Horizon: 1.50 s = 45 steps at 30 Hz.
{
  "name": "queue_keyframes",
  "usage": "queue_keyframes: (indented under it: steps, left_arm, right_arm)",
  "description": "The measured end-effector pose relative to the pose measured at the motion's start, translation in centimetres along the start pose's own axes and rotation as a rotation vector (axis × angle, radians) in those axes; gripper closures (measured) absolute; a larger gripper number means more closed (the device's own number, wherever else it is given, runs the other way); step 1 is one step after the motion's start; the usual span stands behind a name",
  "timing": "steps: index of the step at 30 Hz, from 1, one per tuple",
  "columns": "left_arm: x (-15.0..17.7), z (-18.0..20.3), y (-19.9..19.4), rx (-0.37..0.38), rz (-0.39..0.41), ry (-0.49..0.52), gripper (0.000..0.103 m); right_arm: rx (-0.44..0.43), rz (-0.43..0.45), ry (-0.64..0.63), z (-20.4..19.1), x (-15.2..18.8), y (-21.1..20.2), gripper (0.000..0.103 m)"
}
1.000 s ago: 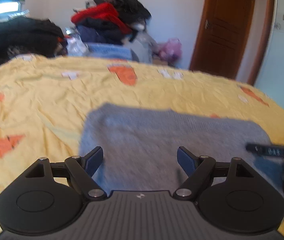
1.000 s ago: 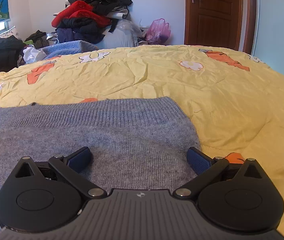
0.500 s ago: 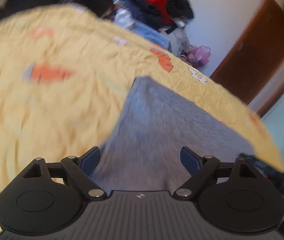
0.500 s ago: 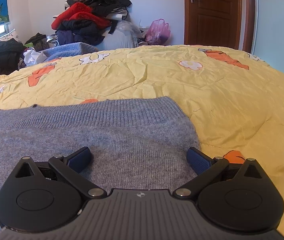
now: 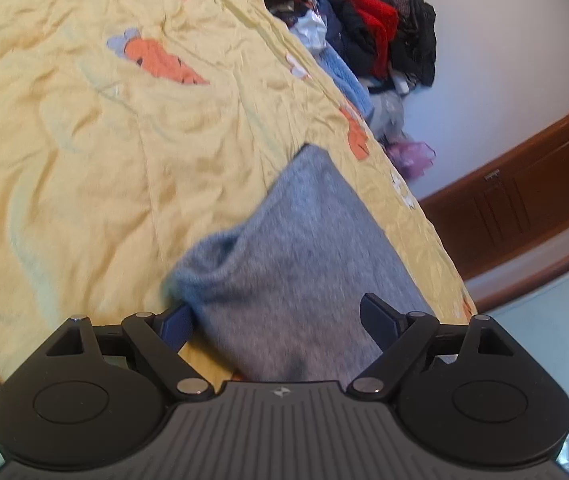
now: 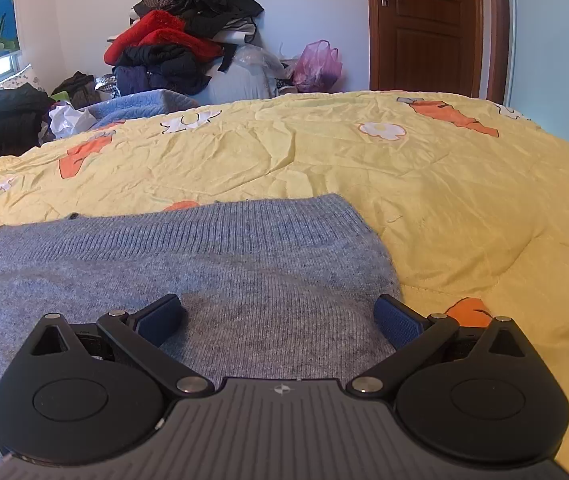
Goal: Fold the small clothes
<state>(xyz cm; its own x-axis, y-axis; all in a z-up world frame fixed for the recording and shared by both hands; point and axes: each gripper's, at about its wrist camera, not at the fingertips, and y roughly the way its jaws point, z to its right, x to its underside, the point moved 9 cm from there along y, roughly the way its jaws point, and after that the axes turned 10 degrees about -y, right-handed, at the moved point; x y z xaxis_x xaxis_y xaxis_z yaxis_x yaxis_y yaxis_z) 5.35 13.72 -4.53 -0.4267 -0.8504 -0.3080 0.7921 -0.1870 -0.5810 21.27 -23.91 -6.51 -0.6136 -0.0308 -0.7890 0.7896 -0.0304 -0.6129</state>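
Grey knitted sweater (image 6: 212, 264): soft wool-like cloth, matt and faintly fuzzy; ribbed band along its far edge, finer plain knit elsewhere. Yellow carrot-print quilt (image 6: 444, 200): thin woven cloth, matt, heavily creased, with stitched quilting lines. Left gripper (image 5: 280, 316) and right gripper (image 6: 278, 318): black plastic, matt to satin, with ribbed grey centre plates and bright polished metal pivot pins; blue finger pads (image 6: 398, 322) are finely textured and rubber-like. Brown panelled door (image 6: 424, 24): varnished wood, semi-gloss, with a metal handle. Pink carrier bag (image 6: 318, 66): thin, translucent, crinkled plastic. White wall (image 6: 304, 0): smooth, matt paint.
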Motion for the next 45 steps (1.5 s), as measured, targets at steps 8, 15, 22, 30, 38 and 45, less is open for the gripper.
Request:
queue_keyframes:
  steps: [8,15,22,30,38,45]
  left_arm:
    - [0.5,2.1,2.1,-0.198,0.103,0.272,0.095]
    - [7.6,13.4,1.2,-0.023,0.15,0.76,0.096]
    - [17.1,13.4,4.0,0.05,-0.025,1.009,0.096]
    - [15.8,13.1,3.5,0.062,-0.018,0.991,0.096]
    - [16.2,13.2,3.3,0.056,-0.015,1.026,0.096]
    - [17.9,16.2,2.3,0.143,-0.03,1.061,0.096]
  right_arm:
    - [-0.003,0.002,0.004,0.1,0.0,-0.1,0.0]
    - [-0.069,-0.016,0.033,0.3,-0.7,-0.5,0.0]
    - [-0.552,-0.048,0.354,-0.8,-5.0,-4.0,0.001]
    - [-0.615,-0.278,0.202,-7.8,-4.1,0.4,0.003]
    - [-0.708,-0.322,0.209,-13.4,-6.6,3.2,0.032]
    - [-0.7,-0.225,0.044,-10.9,-8.2,0.6,0.08]
